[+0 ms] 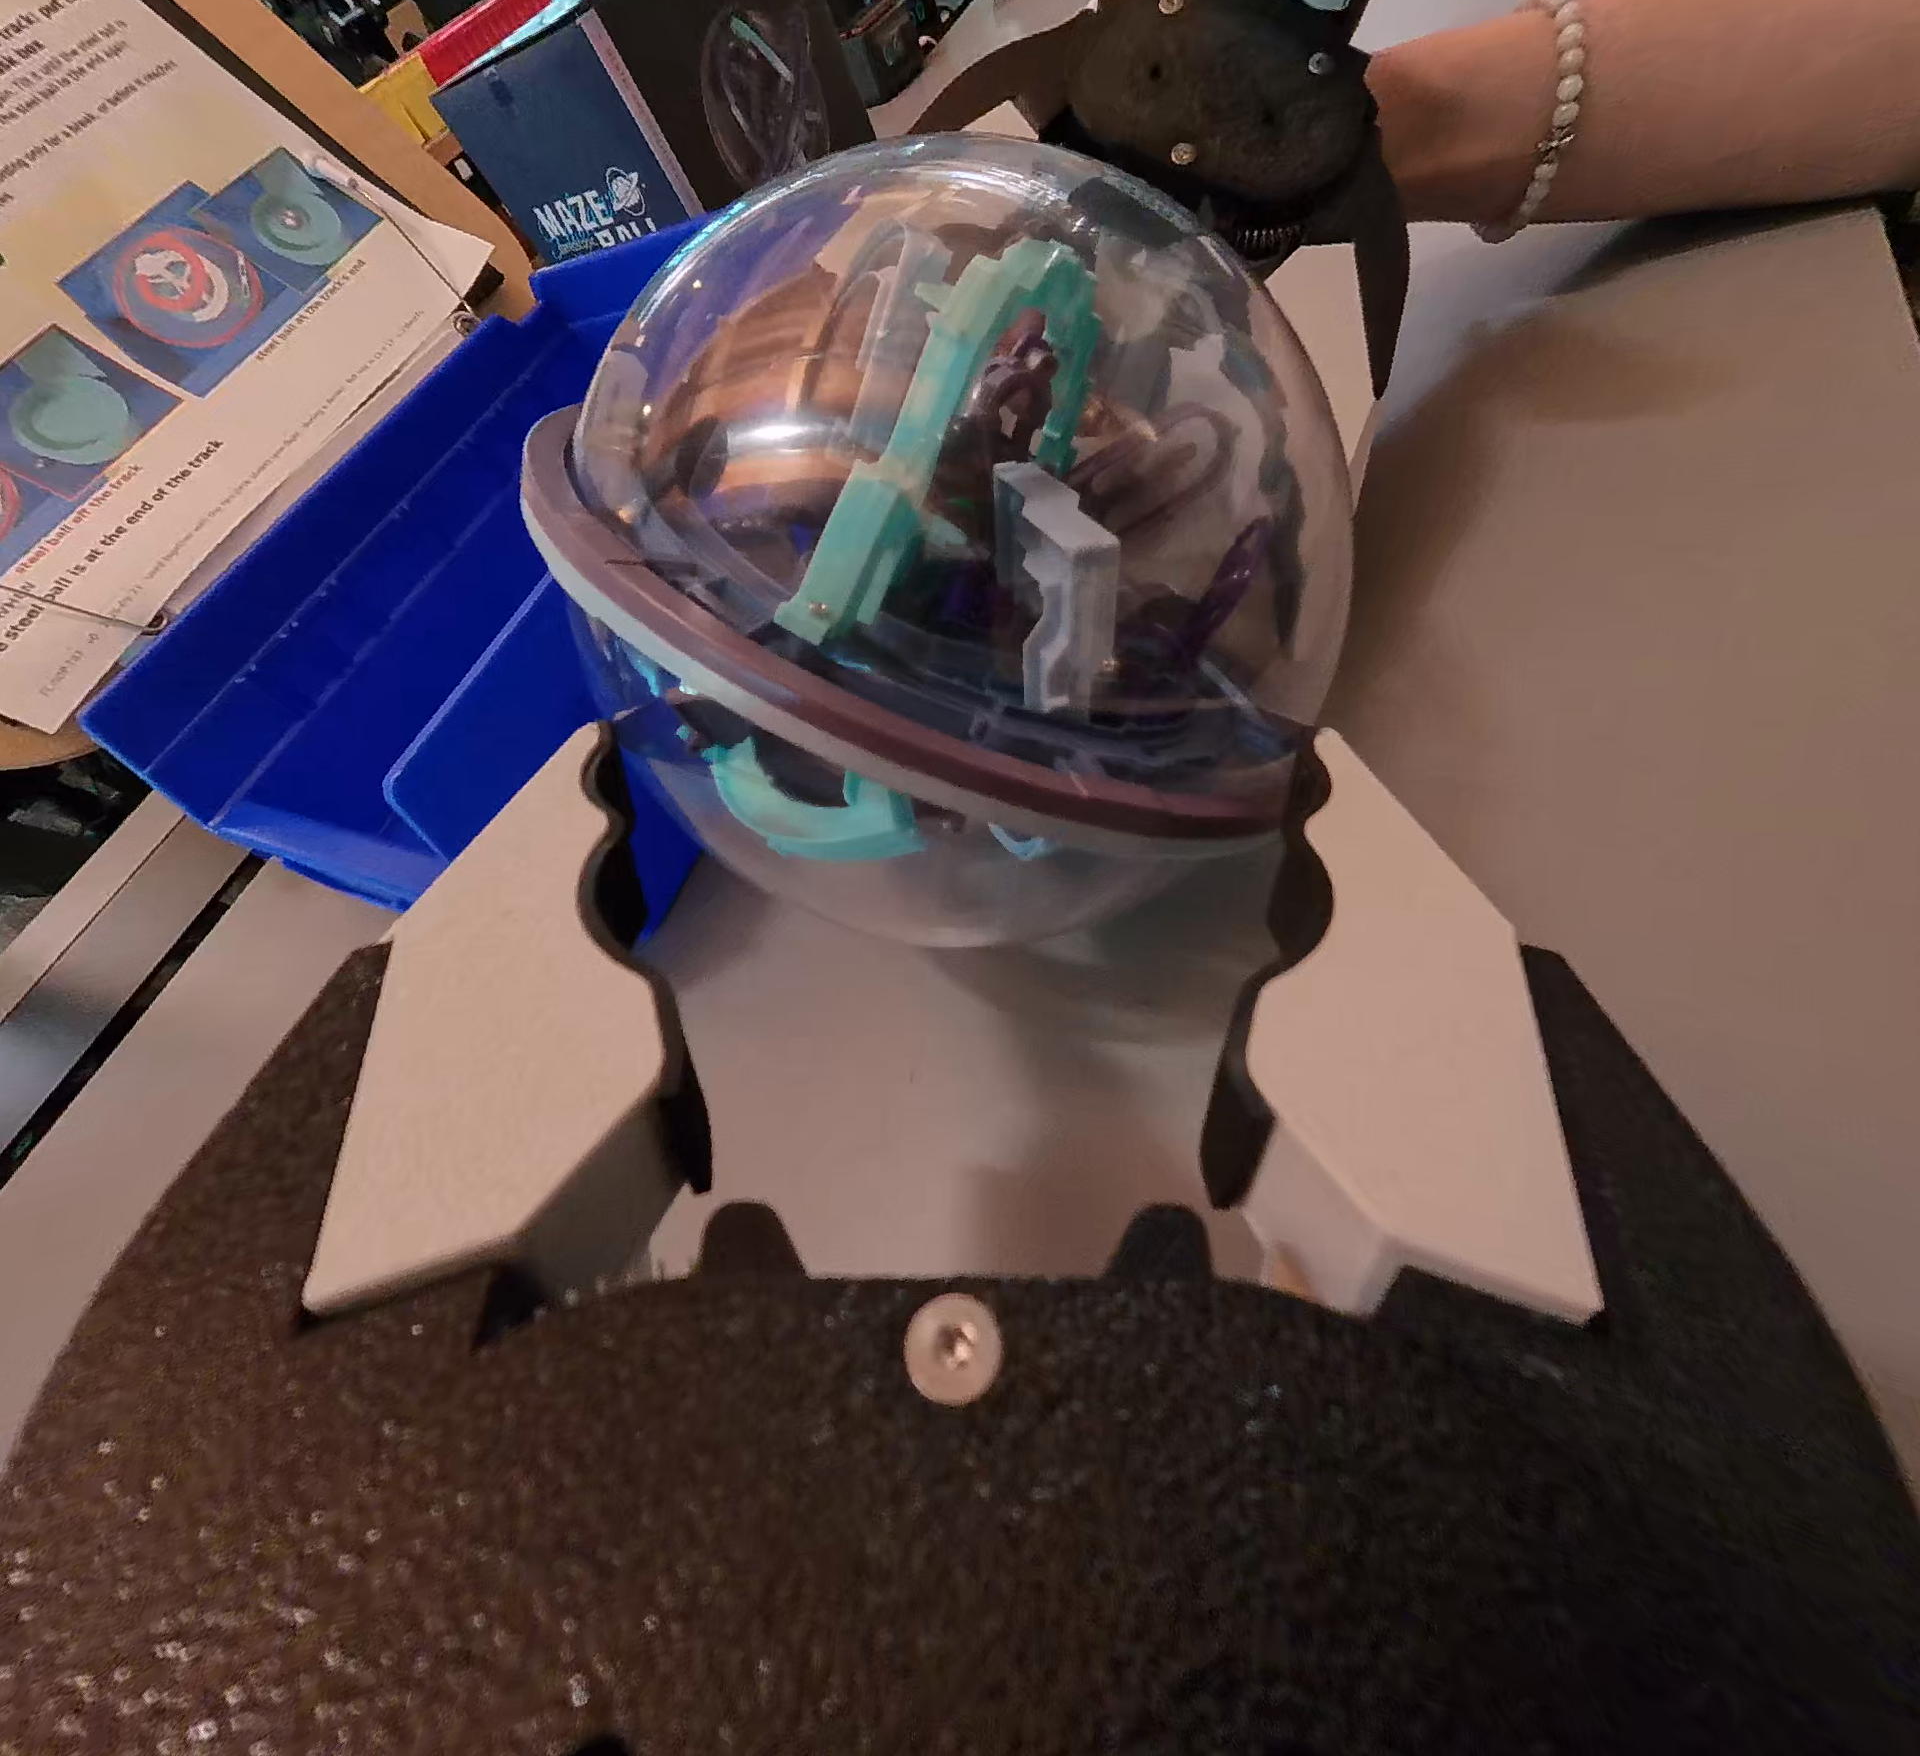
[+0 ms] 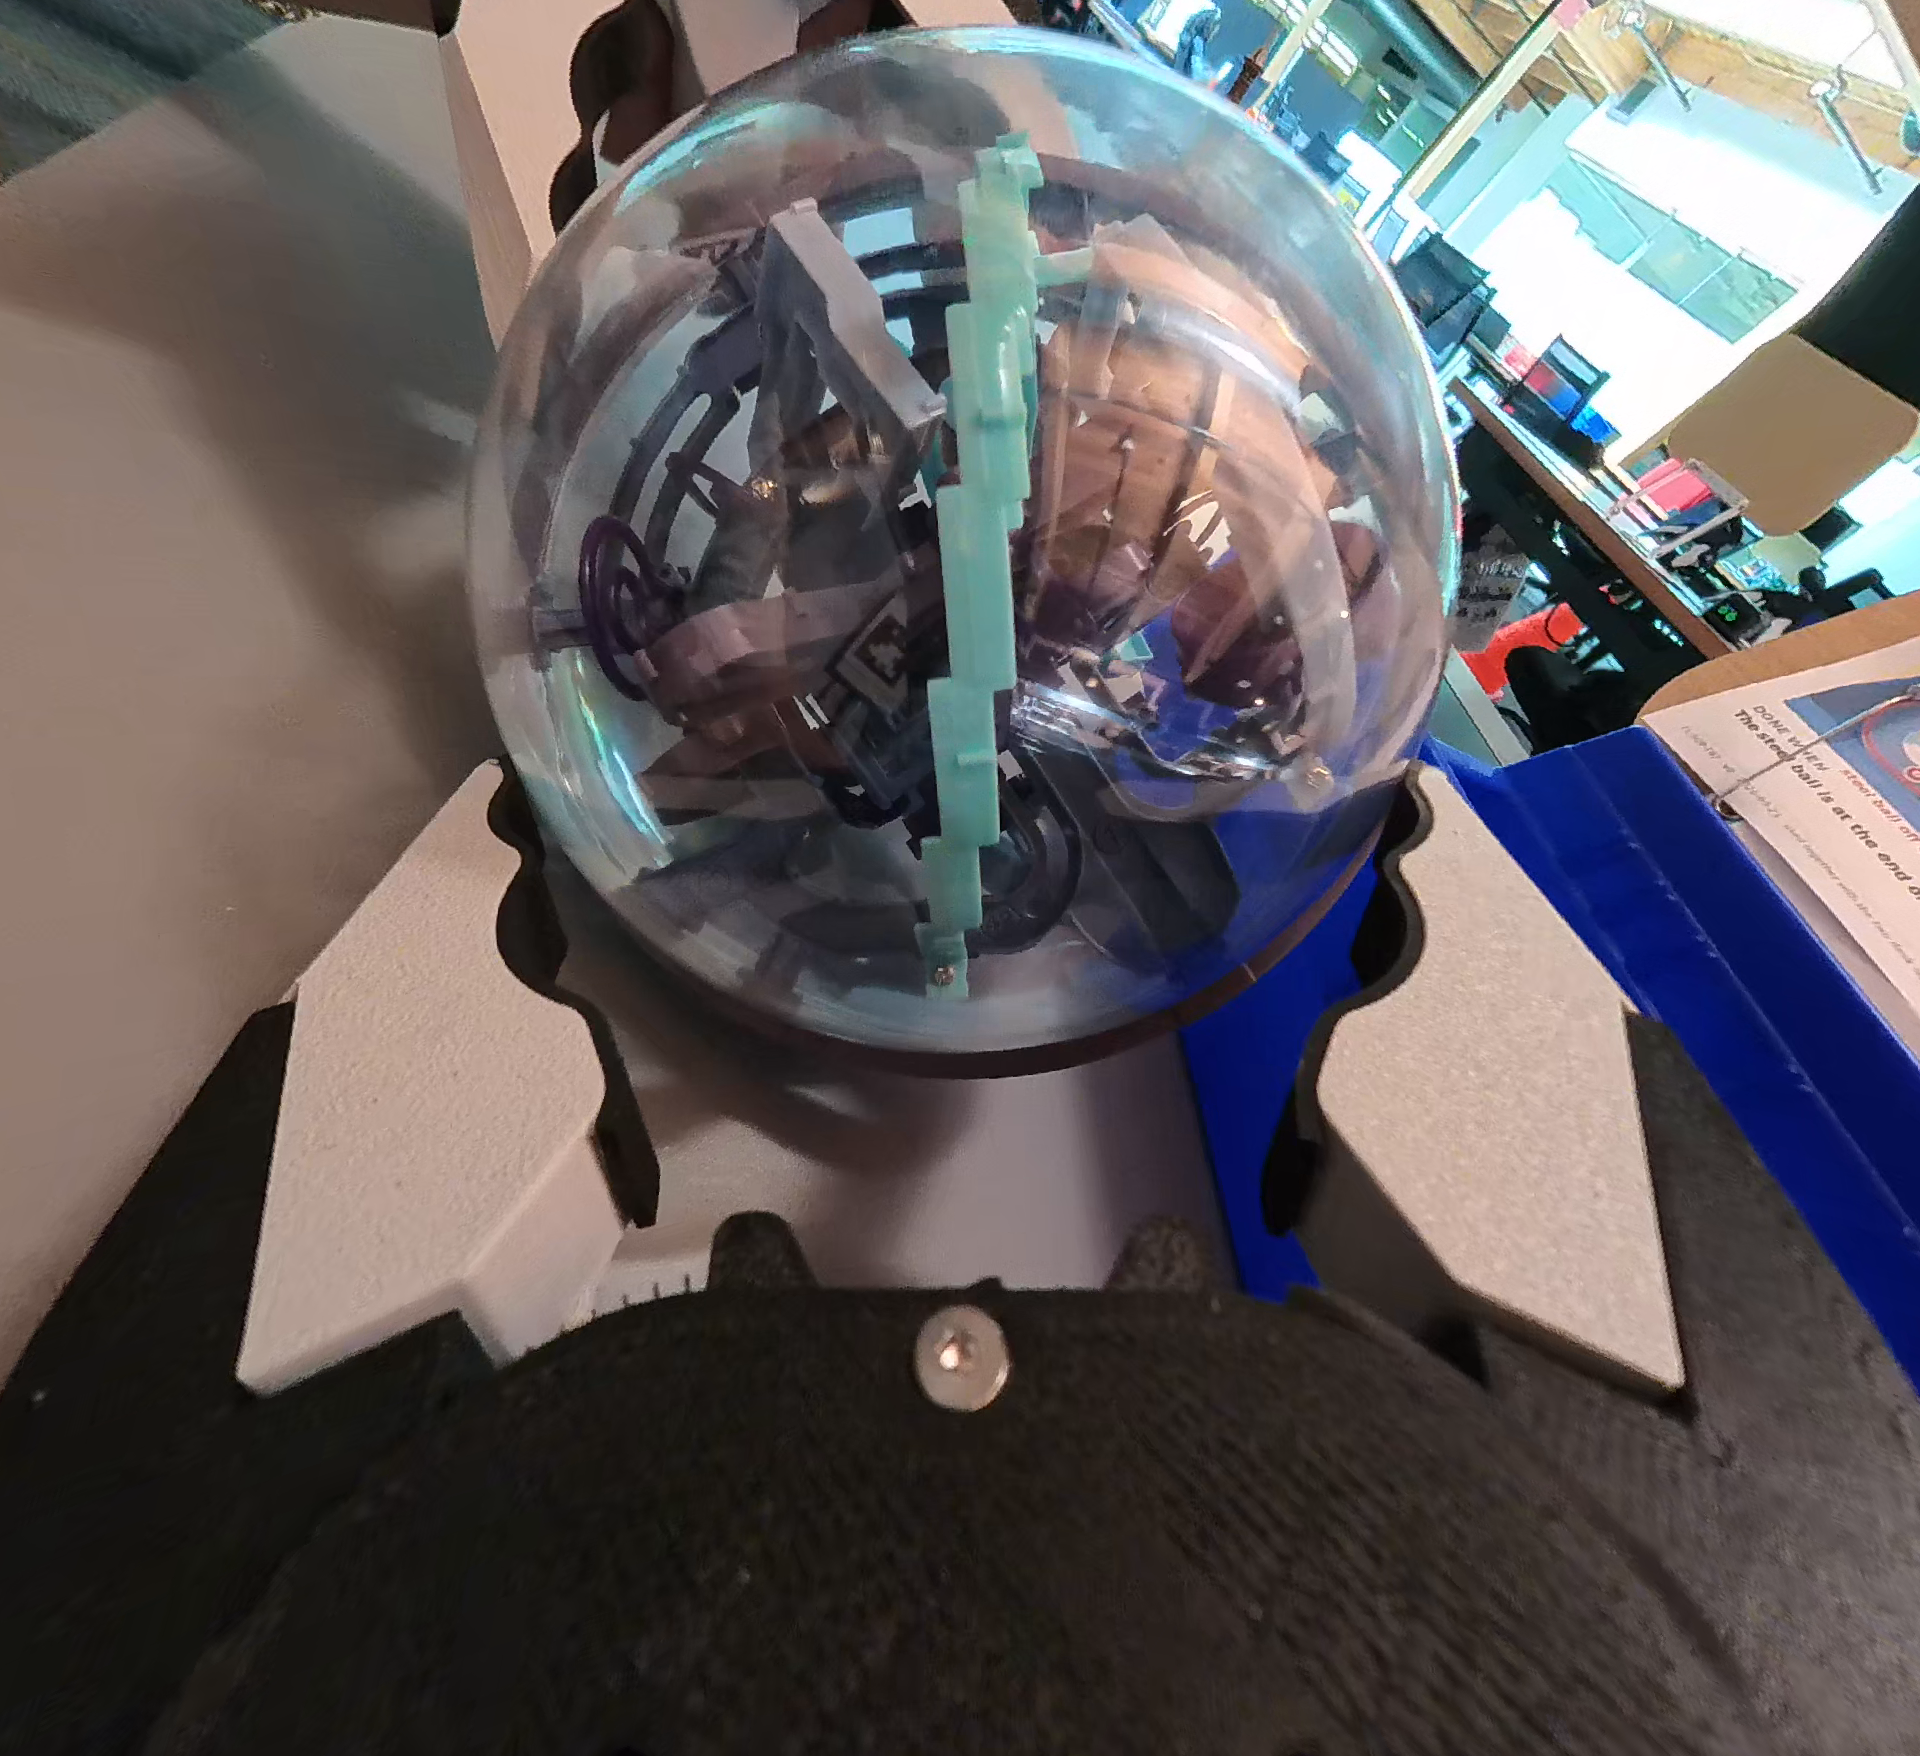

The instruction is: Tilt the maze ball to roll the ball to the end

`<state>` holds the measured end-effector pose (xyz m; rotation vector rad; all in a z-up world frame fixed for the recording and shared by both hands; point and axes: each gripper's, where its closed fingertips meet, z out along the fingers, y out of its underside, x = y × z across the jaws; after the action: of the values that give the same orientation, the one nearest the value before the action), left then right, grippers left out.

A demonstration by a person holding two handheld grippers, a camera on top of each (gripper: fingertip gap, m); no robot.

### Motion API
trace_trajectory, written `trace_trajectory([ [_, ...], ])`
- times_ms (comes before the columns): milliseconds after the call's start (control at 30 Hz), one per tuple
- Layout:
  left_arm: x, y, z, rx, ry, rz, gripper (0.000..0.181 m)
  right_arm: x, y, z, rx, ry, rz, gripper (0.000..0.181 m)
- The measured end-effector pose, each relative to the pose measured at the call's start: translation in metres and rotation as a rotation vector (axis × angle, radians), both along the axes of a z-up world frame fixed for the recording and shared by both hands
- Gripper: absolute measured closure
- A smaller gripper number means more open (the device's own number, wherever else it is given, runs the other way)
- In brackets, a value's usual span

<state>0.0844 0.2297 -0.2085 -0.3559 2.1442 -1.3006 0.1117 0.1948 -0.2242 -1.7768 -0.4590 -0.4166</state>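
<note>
clear plastic maze ball (image 1: 935, 553) with teal track, cradled between left gripper (image 1: 951, 771) and right gripper (image 2: 951, 833), both clamped on it, above blue bin (image 1: 343, 667).

Looks like an open-plan lab/workshop: behind the blue bin (image 2: 1621, 896) run long desks w/ monitors (image 2: 1449, 283), exposed ceiling beams above; a clipped instruction sheet (image 1: 156, 335) stands beside it.

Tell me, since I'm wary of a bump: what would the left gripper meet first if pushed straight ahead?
Likely the maze ball itself, already between the left gripper jaws. Beyond it sits the right gripper, though depth is hard to judge.
</note>
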Motion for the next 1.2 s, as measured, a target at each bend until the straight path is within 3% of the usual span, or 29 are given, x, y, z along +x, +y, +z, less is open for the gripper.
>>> trace_trajectory([
  [800,0.005,-0.007,0.010,-0.196,-0.028,-0.091,0.063,0.009,-0.008,-0.005,-0.003,0.035,0.030,0.032],
  [1200,0.025,-0.004,-0.002,-0.110,0.195,-0.192,0.052,0.018,-0.011,-0.003,0.005,0.059,0.003,0.040],
])
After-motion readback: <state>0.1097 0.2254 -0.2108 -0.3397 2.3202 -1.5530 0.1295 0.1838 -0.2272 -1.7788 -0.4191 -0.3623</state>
